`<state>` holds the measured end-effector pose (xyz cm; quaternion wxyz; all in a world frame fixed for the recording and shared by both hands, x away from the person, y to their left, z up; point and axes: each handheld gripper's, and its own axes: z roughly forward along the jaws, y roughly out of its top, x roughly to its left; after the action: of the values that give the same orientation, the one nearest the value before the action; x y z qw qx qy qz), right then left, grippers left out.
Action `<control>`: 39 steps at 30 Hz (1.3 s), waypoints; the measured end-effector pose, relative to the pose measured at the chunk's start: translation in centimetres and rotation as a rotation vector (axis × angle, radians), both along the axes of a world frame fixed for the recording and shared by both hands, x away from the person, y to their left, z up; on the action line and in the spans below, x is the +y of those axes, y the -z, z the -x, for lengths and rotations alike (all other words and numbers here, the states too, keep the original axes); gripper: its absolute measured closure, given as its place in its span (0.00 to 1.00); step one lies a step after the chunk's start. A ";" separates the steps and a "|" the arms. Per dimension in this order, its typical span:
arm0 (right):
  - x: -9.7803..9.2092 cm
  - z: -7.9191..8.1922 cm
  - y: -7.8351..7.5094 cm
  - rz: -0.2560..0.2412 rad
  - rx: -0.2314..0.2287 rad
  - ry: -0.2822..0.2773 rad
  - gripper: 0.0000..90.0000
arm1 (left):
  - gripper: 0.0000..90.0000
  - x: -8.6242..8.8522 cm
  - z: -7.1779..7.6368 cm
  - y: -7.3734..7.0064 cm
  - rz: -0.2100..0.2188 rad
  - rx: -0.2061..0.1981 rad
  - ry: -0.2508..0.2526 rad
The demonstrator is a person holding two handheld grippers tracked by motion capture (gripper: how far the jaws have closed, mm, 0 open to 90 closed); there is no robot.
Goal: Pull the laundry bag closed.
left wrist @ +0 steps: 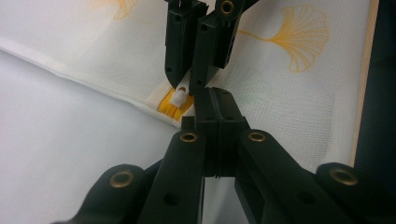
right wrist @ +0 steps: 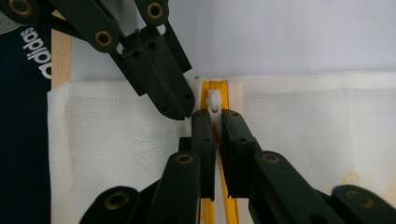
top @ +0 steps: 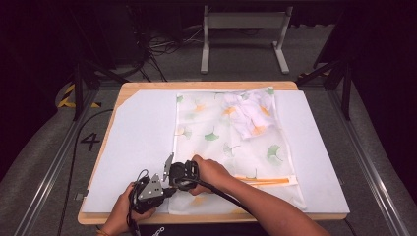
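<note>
Lying flat across the middle of the table (top: 137, 142), the mesh laundry bag (top: 226, 147) looks light, limp and slippery, so only its white zipper pull (right wrist: 213, 103) near the lower left corner offers firm purchase. The right gripper (right wrist: 214, 122) pinches that pull; the left gripper (left wrist: 208, 100), jaws pressed together, clamps the fabric edge beside it.

grey metal stand (top: 244, 34) and tangled cables (top: 157, 49) on the floor beyond the wooden table (top: 147, 87)

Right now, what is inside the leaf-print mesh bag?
Through the mesh bag, white crumpled cloth shows bunched in the far corner. What kind of cloth it is, and anything beneath it, can't be told.
</note>
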<state>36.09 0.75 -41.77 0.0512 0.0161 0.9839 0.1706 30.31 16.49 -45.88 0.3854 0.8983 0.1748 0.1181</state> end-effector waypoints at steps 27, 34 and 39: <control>-1.4 0.4 0.2 -0.021 -0.001 0.017 0.94 | 1.00 0.1 0.0 0.1 0.015 0.014 -0.018; -1.8 0.6 0.1 -0.012 -0.005 0.014 0.94 | 1.00 0.2 0.0 0.1 0.018 0.016 -0.017; -2.3 0.6 0.0 0.008 -0.016 0.010 0.94 | 1.00 0.2 -0.1 0.1 0.022 0.022 -0.015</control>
<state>35.54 -1.51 -41.80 0.0602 0.0193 0.9840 0.1663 30.41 16.72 -46.03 0.3924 0.8939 0.1870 0.1090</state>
